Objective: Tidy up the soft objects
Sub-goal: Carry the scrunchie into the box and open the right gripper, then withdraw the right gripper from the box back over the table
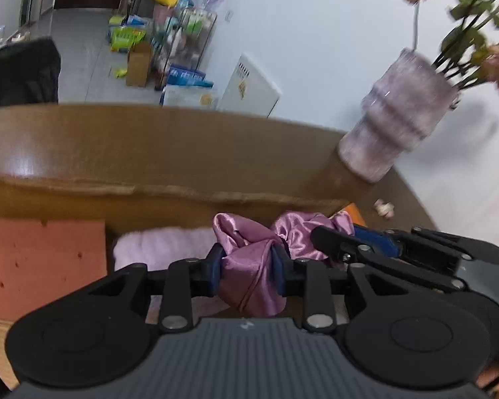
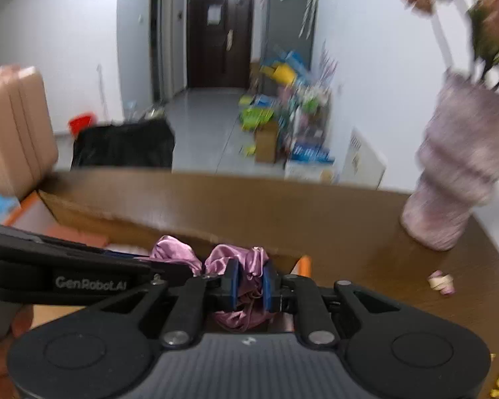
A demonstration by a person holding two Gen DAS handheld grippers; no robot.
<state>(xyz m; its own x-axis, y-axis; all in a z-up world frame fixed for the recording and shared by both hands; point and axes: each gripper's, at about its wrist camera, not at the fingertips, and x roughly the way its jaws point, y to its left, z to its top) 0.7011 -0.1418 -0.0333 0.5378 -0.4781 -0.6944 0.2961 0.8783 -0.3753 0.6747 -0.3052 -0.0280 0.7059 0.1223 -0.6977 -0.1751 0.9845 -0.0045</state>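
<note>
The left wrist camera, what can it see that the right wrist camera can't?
Only the left wrist view shows the salmon-pink foam block and the fluffy pale pink towel in the cardboard box.

Only the right wrist view shows the tan hard-shell suitcase and the dark brown door.

Both show the shiny purple satin cloth, pinched by the left gripper and right gripper, plus the ribbed lilac vase.

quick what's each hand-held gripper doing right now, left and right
Left hand-held gripper: closed on the purple satin cloth.
Right hand-held gripper: closed on another part of that cloth.
</note>
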